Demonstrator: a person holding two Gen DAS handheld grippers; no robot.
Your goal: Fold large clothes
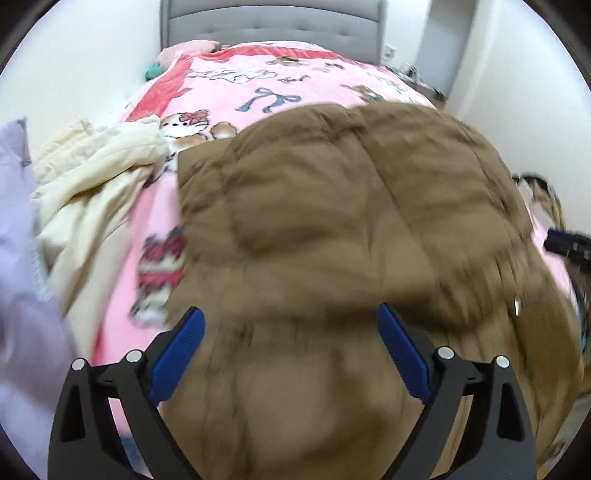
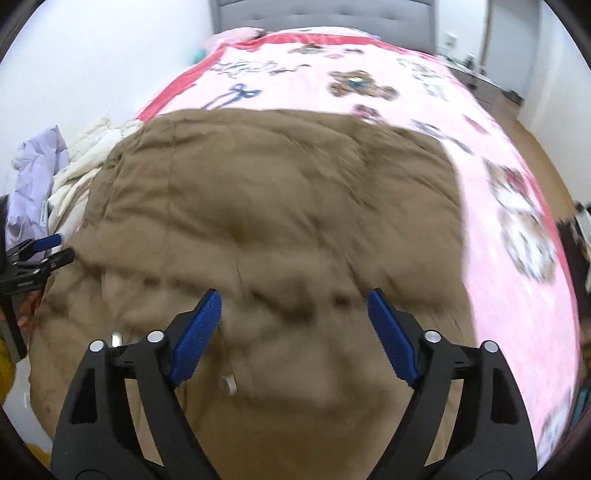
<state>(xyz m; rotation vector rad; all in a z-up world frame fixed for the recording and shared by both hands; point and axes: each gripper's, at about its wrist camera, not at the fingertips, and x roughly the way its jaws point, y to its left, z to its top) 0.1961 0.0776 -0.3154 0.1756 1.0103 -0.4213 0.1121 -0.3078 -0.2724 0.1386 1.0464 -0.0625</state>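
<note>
A large brown padded jacket [image 1: 351, 229] lies spread on the pink cartoon blanket [image 1: 236, 85] of the bed; it also fills the right wrist view [image 2: 266, 206]. My left gripper [image 1: 291, 317] is open, with its blue pads [image 1: 177, 358] wide apart over the jacket's near left part, holding nothing. My right gripper [image 2: 293, 299] is open over the jacket's near middle, with a white button [image 2: 229, 384] between its fingers. The left gripper also shows at the left edge of the right wrist view [image 2: 48, 247].
A cream garment [image 1: 92, 173] and a lilac garment [image 1: 18, 258] are piled at the bed's left side. A grey headboard [image 1: 273, 22] stands at the far end. White walls flank the bed, and wooden floor [image 2: 532, 136] shows on the right.
</note>
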